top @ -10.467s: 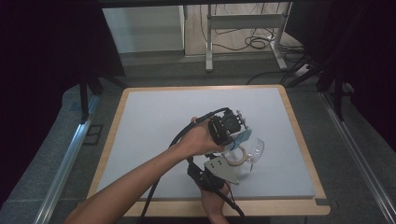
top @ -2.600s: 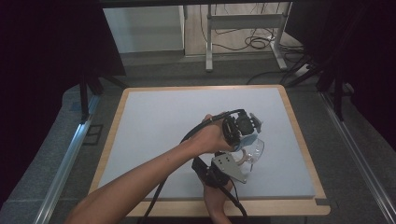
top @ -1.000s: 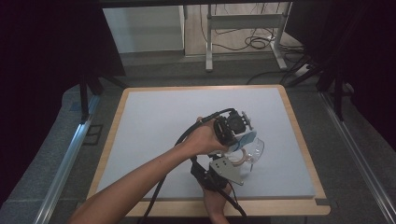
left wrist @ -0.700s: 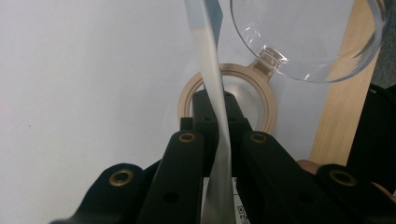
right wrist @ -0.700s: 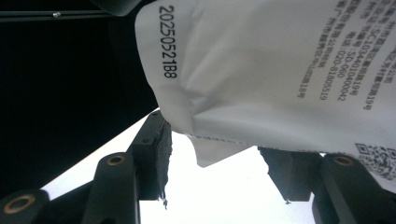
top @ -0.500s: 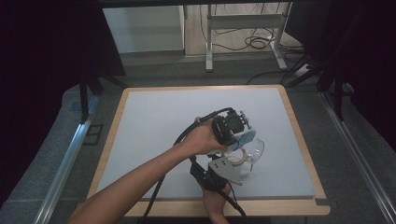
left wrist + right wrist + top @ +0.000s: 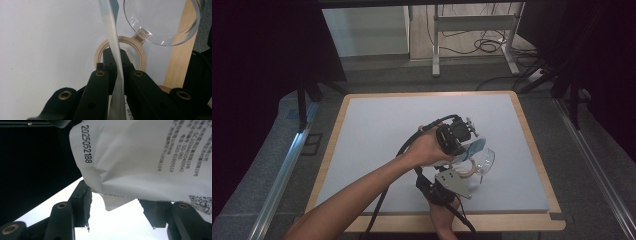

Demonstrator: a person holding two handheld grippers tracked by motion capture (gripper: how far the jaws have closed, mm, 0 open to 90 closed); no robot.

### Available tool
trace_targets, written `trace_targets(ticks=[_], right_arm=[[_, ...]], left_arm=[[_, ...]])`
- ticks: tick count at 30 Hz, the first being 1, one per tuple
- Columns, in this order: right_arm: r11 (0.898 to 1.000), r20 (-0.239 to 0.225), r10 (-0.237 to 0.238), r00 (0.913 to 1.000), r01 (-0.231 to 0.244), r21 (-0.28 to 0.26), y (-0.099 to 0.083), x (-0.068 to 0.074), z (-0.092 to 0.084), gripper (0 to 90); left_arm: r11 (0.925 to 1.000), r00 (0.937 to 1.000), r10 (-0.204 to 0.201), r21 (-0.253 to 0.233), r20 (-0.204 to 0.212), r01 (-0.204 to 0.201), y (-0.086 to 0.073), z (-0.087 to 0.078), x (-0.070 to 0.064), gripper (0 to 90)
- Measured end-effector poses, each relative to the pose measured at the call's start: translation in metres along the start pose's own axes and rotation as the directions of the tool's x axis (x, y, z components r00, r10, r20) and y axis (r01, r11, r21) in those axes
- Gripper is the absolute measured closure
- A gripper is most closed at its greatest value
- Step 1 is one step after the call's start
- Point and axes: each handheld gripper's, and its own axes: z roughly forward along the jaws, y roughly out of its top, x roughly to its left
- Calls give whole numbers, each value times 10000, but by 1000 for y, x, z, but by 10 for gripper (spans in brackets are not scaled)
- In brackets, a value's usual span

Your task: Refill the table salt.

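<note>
The left gripper [image 7: 115,75] is clamped on a flat white printed sachet [image 7: 112,42], holding it edge-on above a clear stemmed glass [image 7: 160,22] lying on the pale grey table mat [image 7: 377,130]. The right gripper [image 7: 113,200] has its jaws apart below the sachet's torn corner.

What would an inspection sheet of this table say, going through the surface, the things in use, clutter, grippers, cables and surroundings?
Surface: pale grey mat in a light wooden frame.
Job's things: white printed sachet, seen edge-on in the left gripper view; clear glass lying on its side by a tan ring.
Clutter: nothing seen.
Grippers: left gripper shut on the sachet; right gripper has jaws apart, the sachet's torn lower edge hanging between them, pads not pressing it.
Cables: black cable trailing from the left gripper; more cables on the floor beyond.
Surroundings: dark curtains, grey floor, metal table legs behind.
</note>
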Motion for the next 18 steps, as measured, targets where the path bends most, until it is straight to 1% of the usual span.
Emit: trace_targets(ticks=[1, 6, 7, 8, 15, 16, 18], right_arm=[[10000, 6, -5, 10000, 5, 2, 0, 0, 0, 454], [10000, 9, -85, 10000, 85, 40, -2, -1, 0, 455], [10000, 0, -23, 10000, 23, 43, -2, -1, -1, 454], [10000, -4, -30, 10000, 30, 62, -3, -1, -1, 454], [9999, -17, -14, 10000, 14, 148, -6, -1, -2, 452], [10000, 20, -6, 10000, 6, 91, -7, 0, -1, 451], [9997, 71, -196, 9998, 195, 153, -9, 0, -2, 450]], left_arm=[[9999, 10000, -79, -83, 52, 80, -1, -1, 1, 890], [9999, 9999, -86, -99, 96, 87, -2, -2, 1, 889], [9999, 9999, -84, -101, 105, 85, -2, -2, 1, 889], [9999, 9999, -20, -108, 100, 21, -3, -2, 1, 890], [9998, 9998, -116, -159, 181, 119, -6, -3, 2, 890], [9996, 9997, -131, -241, 202, 136, -8, -3, 2, 890], [9993, 9994, -227, -292, 269, 235, -10, -4, 3, 890]])
